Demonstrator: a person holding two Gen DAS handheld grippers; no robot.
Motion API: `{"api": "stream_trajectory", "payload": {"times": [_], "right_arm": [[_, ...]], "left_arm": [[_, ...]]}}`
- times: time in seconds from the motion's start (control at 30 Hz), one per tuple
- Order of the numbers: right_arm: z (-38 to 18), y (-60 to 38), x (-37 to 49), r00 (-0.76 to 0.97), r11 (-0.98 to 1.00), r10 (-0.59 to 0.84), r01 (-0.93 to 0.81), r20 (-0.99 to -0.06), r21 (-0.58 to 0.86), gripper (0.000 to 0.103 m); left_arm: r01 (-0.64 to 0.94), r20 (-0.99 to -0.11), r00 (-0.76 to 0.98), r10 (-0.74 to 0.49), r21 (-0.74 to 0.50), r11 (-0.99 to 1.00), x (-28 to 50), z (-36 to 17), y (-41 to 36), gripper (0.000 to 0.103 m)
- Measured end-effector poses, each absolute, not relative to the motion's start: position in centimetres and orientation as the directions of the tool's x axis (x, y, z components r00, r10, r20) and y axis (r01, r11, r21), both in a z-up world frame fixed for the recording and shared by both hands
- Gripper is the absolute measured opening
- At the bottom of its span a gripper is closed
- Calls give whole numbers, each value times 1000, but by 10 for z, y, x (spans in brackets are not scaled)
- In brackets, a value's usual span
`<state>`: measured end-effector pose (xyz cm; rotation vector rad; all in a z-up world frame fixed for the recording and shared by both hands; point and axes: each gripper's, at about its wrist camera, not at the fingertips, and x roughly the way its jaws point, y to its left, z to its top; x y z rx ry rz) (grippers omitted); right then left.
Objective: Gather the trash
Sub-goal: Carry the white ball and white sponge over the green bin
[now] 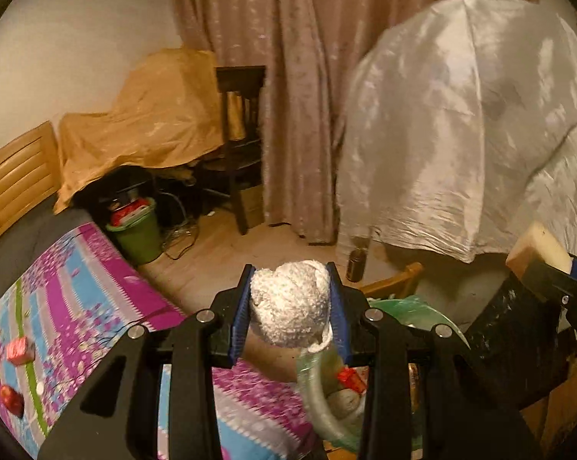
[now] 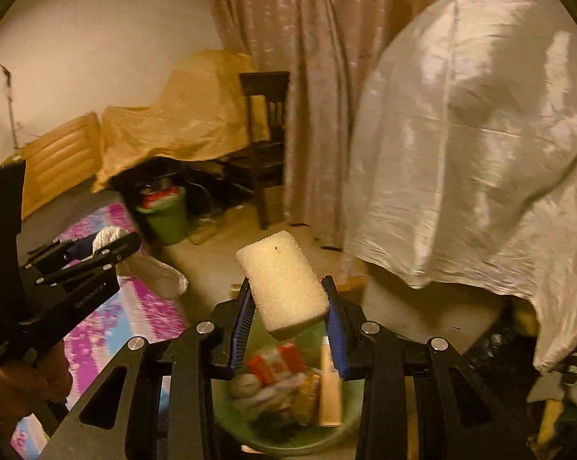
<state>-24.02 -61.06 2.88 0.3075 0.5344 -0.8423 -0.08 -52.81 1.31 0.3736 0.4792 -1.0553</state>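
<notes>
over the green bin (image 2: 227, 418) beside the bed (image 1: 96, 287), the right gripper (image 2: 288, 303) has its jaws clamped on a foam block (image 2: 284, 283), and the left gripper (image 1: 290, 306) pinches a paper wad (image 1: 290, 303). drop-off step, i judge: next, part the jaws above the bin.

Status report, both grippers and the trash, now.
Left gripper shut on white wad. Right gripper shut on sponge block, above green bin holding trash. Nothing between sponge block and bin.
</notes>
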Motion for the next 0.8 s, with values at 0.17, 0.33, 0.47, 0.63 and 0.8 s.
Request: {"api": "stream_trajectory", "payload": {"times": [0.17, 0.33, 0.47, 0.63, 0.8], "right_arm": [[8, -632, -243, 497, 595, -636, 803, -591, 34, 36], [-6, -644, -243, 475, 581, -630, 813, -614, 32, 36], [-12, -644, -243, 474, 578, -622, 815, -623, 42, 36], [-18, -642, -239, 478, 586, -612, 809, -630, 45, 36], [-20, -641, -235, 484, 593, -604, 804, -633, 48, 36]], "left_arm": [[912, -564, 385, -731, 112, 394, -21, -3, -554, 35], [920, -584, 377, -719, 145, 365, -32, -17, -567, 35], [925, -597, 366, -714, 149, 350, -36, -24, -570, 35], [927, -603, 363, -711, 152, 344, -38, -29, -570, 35], [925, -602, 365, -710, 150, 349, -37, -29, -571, 35]]}}
